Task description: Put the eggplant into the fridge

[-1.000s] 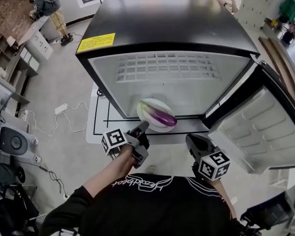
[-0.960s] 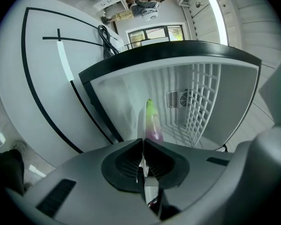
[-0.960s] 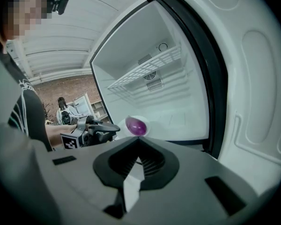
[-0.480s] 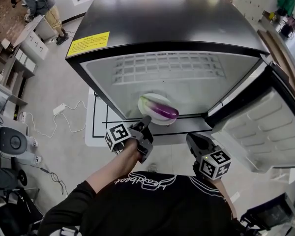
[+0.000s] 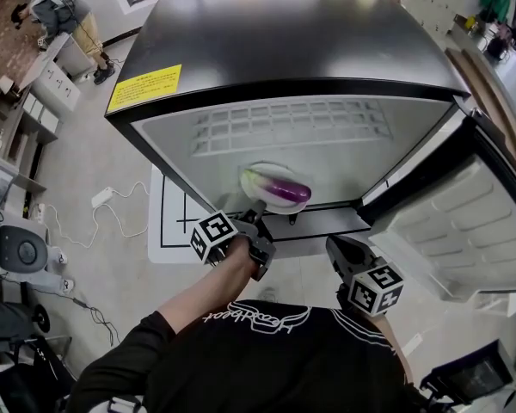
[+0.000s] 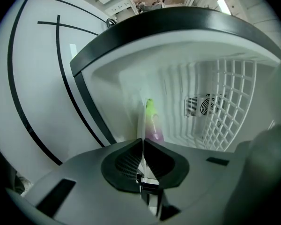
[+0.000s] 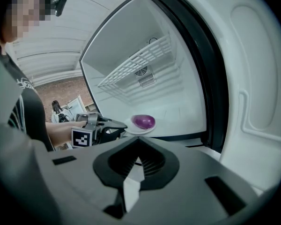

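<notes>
— since a second ago the left gripper has carried the plate a bit further in and down toward the floor of the fridge. from overhead, the eggplant lies loose on that plate, just inside the opening.
— and the right gripper?
— hanging back near the open door, apart from the plate.
— looking along the left jaws, they're pinched almost flat on the thin rim of the plate, which shows edge-on, with the eggplant just beyond. that's a skinny hold. i'd guess a tilt could roll the eggplant off, or the rim could slip out.
— in the right gripper's view its own jaws are drawn together on nothing. the plate sits low at the fridge's front lip, and i can't tell if it touches the floor yet.
— so letting go early might drop it. and left too near the edge, the door could knock it when it swings shut.
</notes>
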{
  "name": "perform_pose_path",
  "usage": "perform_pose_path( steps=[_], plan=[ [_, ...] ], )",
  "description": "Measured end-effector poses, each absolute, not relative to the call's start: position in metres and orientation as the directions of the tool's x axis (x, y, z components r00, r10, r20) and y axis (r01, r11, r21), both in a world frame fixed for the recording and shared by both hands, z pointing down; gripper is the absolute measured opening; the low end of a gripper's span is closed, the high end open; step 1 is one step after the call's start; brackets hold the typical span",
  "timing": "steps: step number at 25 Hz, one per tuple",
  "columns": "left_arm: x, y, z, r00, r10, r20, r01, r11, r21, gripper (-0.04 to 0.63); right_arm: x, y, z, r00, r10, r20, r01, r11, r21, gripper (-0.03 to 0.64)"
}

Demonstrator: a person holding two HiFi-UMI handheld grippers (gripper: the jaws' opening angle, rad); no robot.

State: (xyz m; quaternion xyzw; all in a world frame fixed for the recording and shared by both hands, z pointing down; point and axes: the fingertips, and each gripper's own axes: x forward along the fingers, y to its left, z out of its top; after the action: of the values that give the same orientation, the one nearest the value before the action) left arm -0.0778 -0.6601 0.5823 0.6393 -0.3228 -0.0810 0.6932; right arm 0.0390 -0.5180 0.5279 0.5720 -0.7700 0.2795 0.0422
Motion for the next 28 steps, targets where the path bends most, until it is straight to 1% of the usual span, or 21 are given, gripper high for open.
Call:
perform_pose_path(
  steps=[5, 17, 22, 28],
  plan=[
    [-0.065, -0.668, 0.582, 0.771, -0.522, 0.365, -0.335, 0.155, 0.929, 0.020, 0.040, -0.518, 0.530, -0.338, -0.860, 0.383, -0.904, 0.184, -0.386, 0.006],
    [-0.040, -0.694, 0.588, 0.748, -0.528, 0.403, -0.357, 0.192, 0.914, 0.020, 0.052, -0.511, 0.535, -0.289, -0.876, 0.387, -0.908, 0.123, -0.400, 0.006],
    [-0.032, -0.707, 0.591, 0.741, -0.526, 0.417, -0.380, 0.182, 0.907, 0.020, 0.053, -0.511, 0.541, -0.284, -0.875, 0.391, -0.904, 0.109, -0.413, 0.006],
    [-0.021, -0.716, 0.589, 0.766, -0.496, 0.409, -0.368, 0.185, 0.911, 0.020, 0.054, -0.514, 0.544, -0.278, -0.881, 0.384, -0.899, 0.098, -0.427, 0.006]
  ],
)
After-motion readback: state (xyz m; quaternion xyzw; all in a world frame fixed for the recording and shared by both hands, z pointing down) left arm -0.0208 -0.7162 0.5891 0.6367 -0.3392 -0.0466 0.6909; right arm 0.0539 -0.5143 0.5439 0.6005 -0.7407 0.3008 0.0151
